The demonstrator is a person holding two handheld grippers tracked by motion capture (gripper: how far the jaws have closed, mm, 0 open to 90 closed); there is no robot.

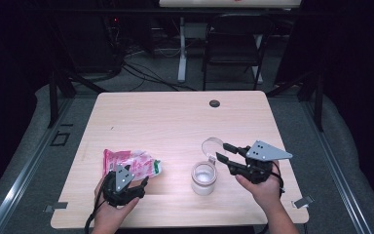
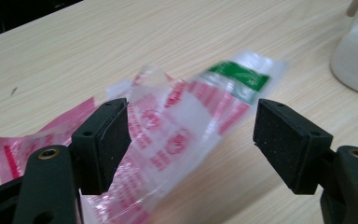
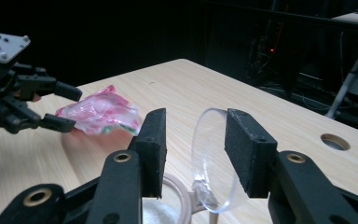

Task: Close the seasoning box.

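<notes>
Clear lid (image 3: 213, 161) stands between right gripper's (image 3: 193, 149) spread jaws, untouched.

Bare table (image 1: 175, 122) is lying open behind the bag (image 1: 131, 165), while the jar (image 1: 204, 178) is standing between both grippers.

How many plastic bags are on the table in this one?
1. The pink-printed plastic bag lies crumpled at the table's front left, just ahead of the left gripper and left of the jar.
</notes>
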